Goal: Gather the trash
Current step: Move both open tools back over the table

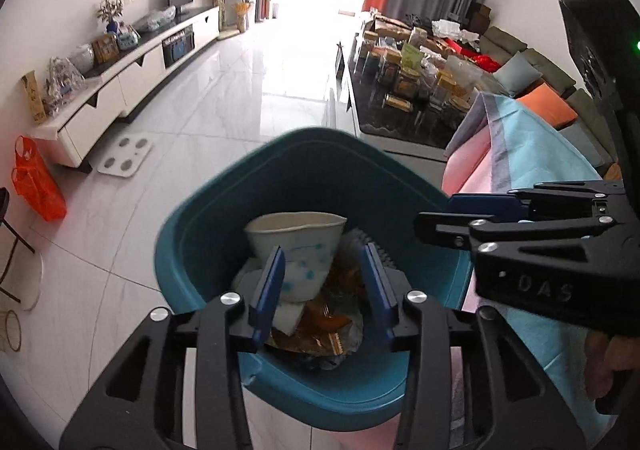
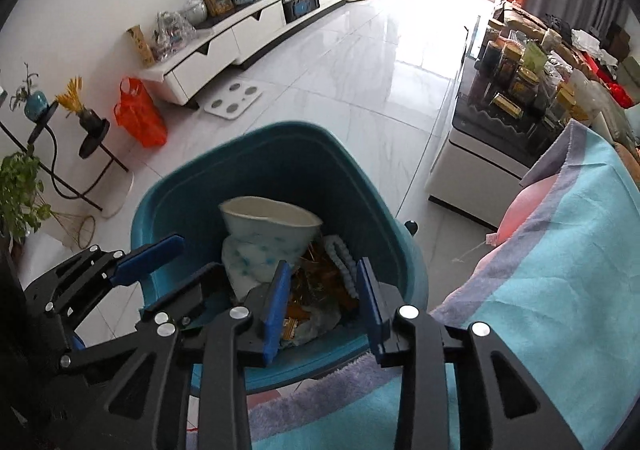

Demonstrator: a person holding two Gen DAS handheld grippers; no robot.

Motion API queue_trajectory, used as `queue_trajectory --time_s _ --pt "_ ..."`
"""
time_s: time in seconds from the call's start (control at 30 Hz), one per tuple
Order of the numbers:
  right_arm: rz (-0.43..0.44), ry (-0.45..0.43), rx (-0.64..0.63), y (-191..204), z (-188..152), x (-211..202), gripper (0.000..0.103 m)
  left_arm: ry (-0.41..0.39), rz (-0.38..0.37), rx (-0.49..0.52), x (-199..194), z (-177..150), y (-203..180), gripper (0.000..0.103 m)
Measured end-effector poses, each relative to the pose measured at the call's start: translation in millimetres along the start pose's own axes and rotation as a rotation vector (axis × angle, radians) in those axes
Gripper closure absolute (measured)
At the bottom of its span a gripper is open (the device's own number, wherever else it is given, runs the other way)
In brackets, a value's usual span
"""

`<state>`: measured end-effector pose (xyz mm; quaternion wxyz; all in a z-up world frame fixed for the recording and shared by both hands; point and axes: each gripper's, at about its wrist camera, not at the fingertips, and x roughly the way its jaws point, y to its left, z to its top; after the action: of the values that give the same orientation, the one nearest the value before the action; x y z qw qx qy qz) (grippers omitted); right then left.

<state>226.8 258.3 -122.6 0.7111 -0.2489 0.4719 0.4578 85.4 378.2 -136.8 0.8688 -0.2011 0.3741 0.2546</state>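
A teal trash bin (image 1: 312, 134) (image 2: 288, 128) stands on the floor right below both grippers. Inside lie a crumpled white paper cup with blue dots (image 1: 296, 238) (image 2: 268, 226), orange-gold wrappers (image 1: 324, 334) (image 2: 320, 278) and a white ridged piece (image 2: 344, 254). My left gripper (image 1: 323, 262) (image 2: 176, 270) hangs over the bin's mouth, open, with nothing pressed between its blue pads. My right gripper (image 2: 323, 274) (image 1: 452, 216) hovers beside it at the bin's right rim, also open and empty.
A teal and pink blanket (image 1: 532, 154) (image 2: 580, 230) covers the seat right of the bin. A low table crowded with jars (image 1: 408, 90) (image 2: 512, 90) stands beyond it. A TV cabinet (image 2: 248, 30), orange bag (image 2: 140, 114), floor scale (image 2: 234, 96) and plant stand (image 2: 88, 138) are at left.
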Motion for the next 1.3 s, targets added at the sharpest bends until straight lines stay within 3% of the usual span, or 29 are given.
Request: queue_trajectory --time_s 0.1,0.23,0.3,0.53,0.73,1.3 --pt "0.004 -0.036 0.014 -7 -1 -14 0.07 -0.024 0.006 -0.004 -8 3 2 0.053" --pt "-0.002 -0.117 0.038 -16 -5 -44 0.054 -0.08 0.014 -0.014 -28 9 4 0.04" --pt "-0.012 -0.169 0.055 -22 -10 -64 0.053 -0.112 0.017 -0.017 -41 10 5 0.031" --pt "-0.114 -0.342 0.107 -42 -36 -123 0.018 -0.267 -0.004 -0.027 -99 16 0 0.01" --pt "-0.19 -0.44 0.179 -63 -66 -163 0.006 -0.346 -0.067 0.01 -140 20 -26 0.005" --pt "-0.422 -0.56 0.374 -110 -178 -236 0.007 -0.406 -0.231 0.198 -207 -17 -121 0.005"
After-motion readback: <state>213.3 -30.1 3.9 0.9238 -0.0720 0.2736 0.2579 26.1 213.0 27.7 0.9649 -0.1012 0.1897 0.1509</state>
